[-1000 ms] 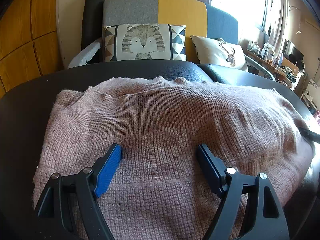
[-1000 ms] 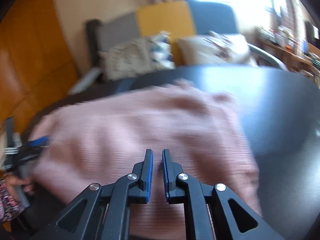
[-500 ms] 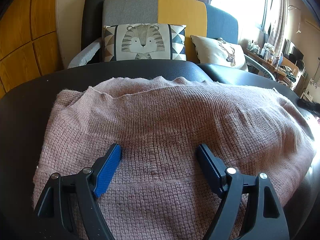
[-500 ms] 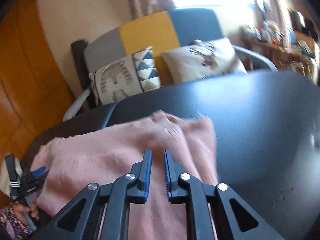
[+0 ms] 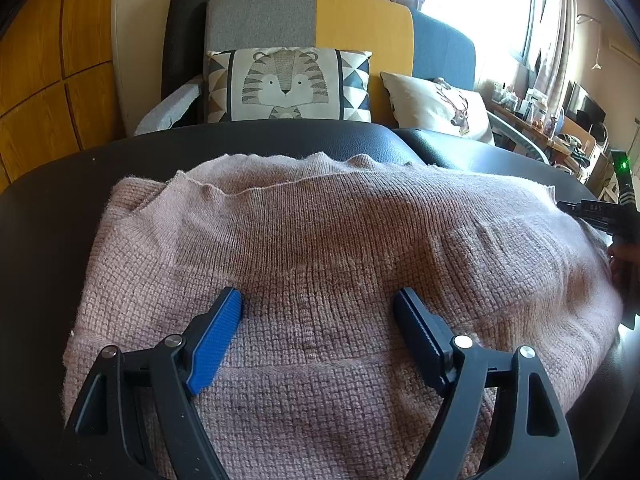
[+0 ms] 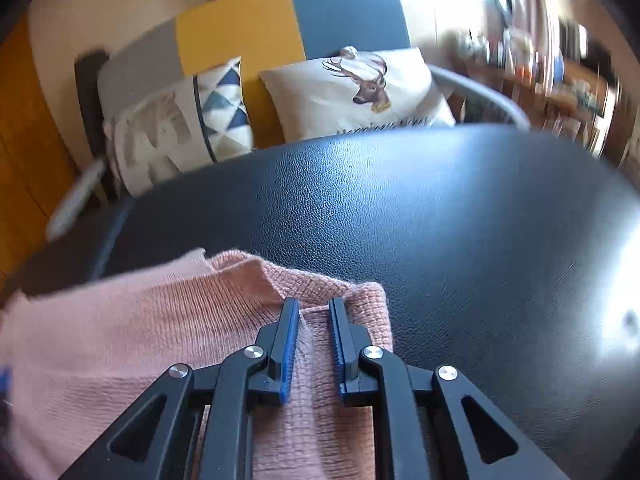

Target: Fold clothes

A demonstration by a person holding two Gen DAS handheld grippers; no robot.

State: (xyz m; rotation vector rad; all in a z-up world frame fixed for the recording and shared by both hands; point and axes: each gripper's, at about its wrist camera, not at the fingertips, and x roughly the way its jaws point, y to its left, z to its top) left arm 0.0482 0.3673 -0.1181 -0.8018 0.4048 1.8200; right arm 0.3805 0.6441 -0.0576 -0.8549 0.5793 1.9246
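Hidden: the near hem of the pink sweater (image 5: 320,240) is cut off at 6 o'clock in both views; whether the left fingers touch the knit cannot be told; shelf clutter at 2 o'clock in the right view is blurred
Left gripper (image 5: 318,308): jaws are spread wide over the sweater's ribbed band, nothing held between the blue pads
Right gripper (image 6: 314,320): jaws are parted narrowly, a thin ridge of knit seen between them at the sweater's far right corner; an actual grip cannot be confirmed
Sweater (image 6: 140,320): chunky, fuzzy pink knit, laid folded in a broad rounded shape on the black surface (image 6: 440,220)
Surface: dark leather-like grain, glossy at 3 o'clock
Beyond, 12 o'clock: tiger cushion (image 5: 286,82), deer cushion (image 6: 360,92), grey-yellow-blue sofa back (image 5: 360,28)
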